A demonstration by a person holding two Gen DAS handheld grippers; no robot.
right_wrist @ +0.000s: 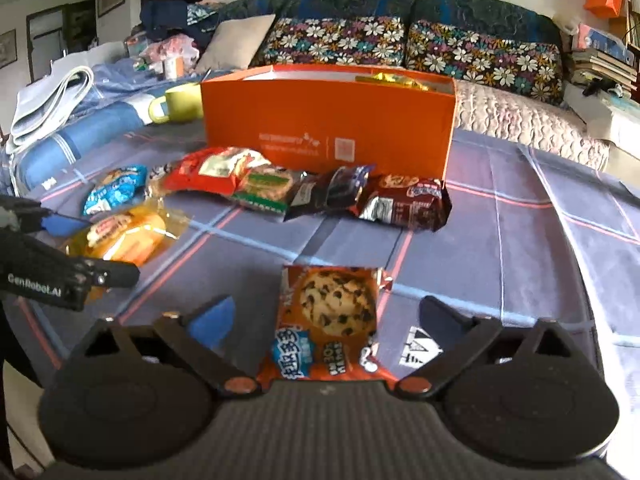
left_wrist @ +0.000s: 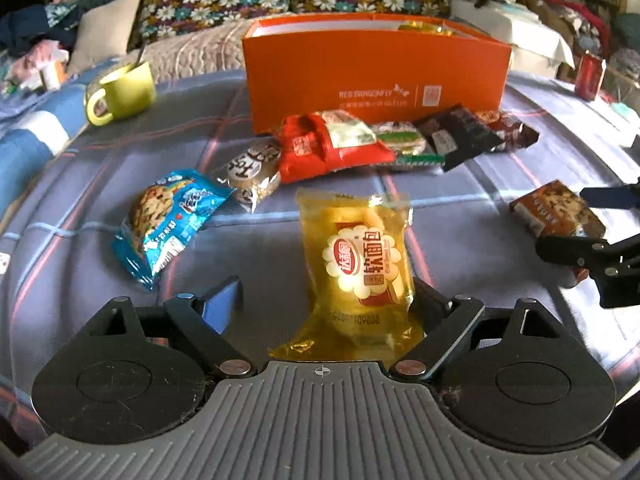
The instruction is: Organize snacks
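Note:
A yellow bread packet lies on the plaid cloth between the fingers of my left gripper. The jaws stand apart, with a clear gap on the left side, so the gripper is open. An orange chocolate-chip cookie packet lies flat between the fingers of my right gripper, which is open with room on both sides. The right wrist view also shows the left gripper around the bread packet. An open orange box stands behind, with a gold wrapper showing inside.
In front of the box lies a row of snacks: a red packet, a green one, a black one and a dark brown one. A blue cookie packet and a round pastry lie left. A green mug and a red can flank the box.

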